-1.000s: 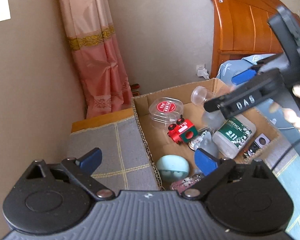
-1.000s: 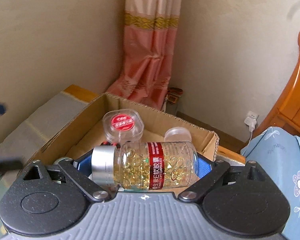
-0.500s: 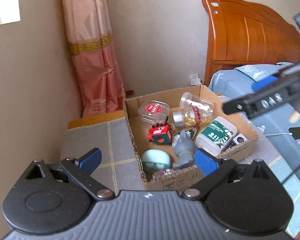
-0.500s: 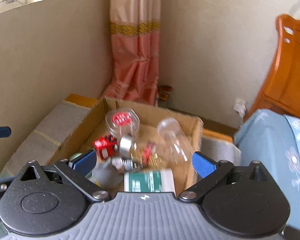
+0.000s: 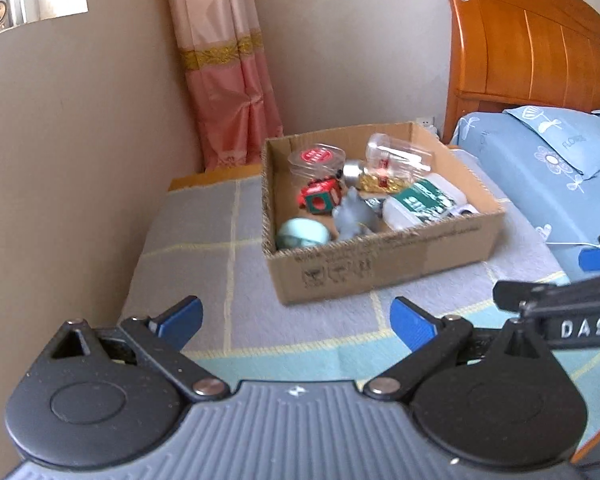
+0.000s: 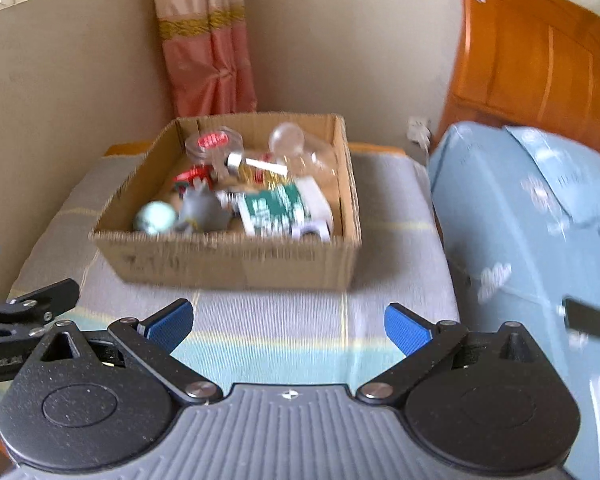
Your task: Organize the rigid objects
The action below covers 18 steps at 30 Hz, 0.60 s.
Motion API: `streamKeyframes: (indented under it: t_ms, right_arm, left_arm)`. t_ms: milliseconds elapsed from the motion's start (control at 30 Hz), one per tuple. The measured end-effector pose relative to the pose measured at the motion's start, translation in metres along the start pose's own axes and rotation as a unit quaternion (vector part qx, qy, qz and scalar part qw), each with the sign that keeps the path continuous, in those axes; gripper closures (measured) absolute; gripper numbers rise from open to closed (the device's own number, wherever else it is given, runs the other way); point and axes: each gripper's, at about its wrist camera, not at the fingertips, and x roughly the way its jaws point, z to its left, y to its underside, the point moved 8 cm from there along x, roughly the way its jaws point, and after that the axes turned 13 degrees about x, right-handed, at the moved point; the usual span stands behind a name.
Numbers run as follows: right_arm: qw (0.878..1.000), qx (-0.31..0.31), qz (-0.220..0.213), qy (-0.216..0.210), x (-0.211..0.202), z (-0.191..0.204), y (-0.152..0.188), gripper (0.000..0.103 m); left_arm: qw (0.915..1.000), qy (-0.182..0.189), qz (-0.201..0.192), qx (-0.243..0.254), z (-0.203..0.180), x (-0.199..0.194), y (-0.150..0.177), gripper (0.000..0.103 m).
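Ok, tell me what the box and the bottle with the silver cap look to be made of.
Box: brown corrugated cardboard, matte; fluting shows along its cut rim. Bottle with the silver cap: clear glossy wall, likely plastic though glass is possible, since yellow capsules show through; the cap looks metallic, perhaps only a coating.

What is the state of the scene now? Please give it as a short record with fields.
container: open brown cardboard box on the grey checked cloth
contents: clear capsule bottle with silver cap lying on its side; round clear jar with red label; red and green toy block; grey figurine; pale green ball; white bottle with green label
left gripper: fingers open, empty
right gripper: fingers open, empty
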Motion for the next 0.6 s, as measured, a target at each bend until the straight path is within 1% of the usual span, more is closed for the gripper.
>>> streamKeyframes:
  t_ms: [67,133,333,400,600]
  right_arm:
    - [1.000,0.007,-0.003,0.010,-0.009,-0.005,0.007,0.000]
    - [1.000,0.007,-0.011,0.014,-0.018,-0.008,0.008,0.000]
    - [0.999,0.010,-0.039,0.020,-0.036,-0.012,0.001,0.000]
    - [0.999,0.009,-0.039,0.019,-0.037,-0.013,0.001,0.000]
    - [0.999,0.006,-0.035,0.018,-0.034,-0.010,0.003,0.000]
  left_arm:
    - [0.9999,0.010,0.000,-0.004,-0.003,-0.006,0.000,0.003]
    - [0.9999,0.015,0.002,-0.008,-0.003,-0.012,0.000,0.003]
    - [0.9999,0.002,-0.006,-0.010,-0.005,-0.024,-0.004,0.003]
    - [0.9999,-0.004,-0.006,-0.011,-0.004,-0.024,-0.005,0.003]
    - [0.9998,-0.004,-0.003,-0.019,-0.001,-0.023,-0.005,0.003]
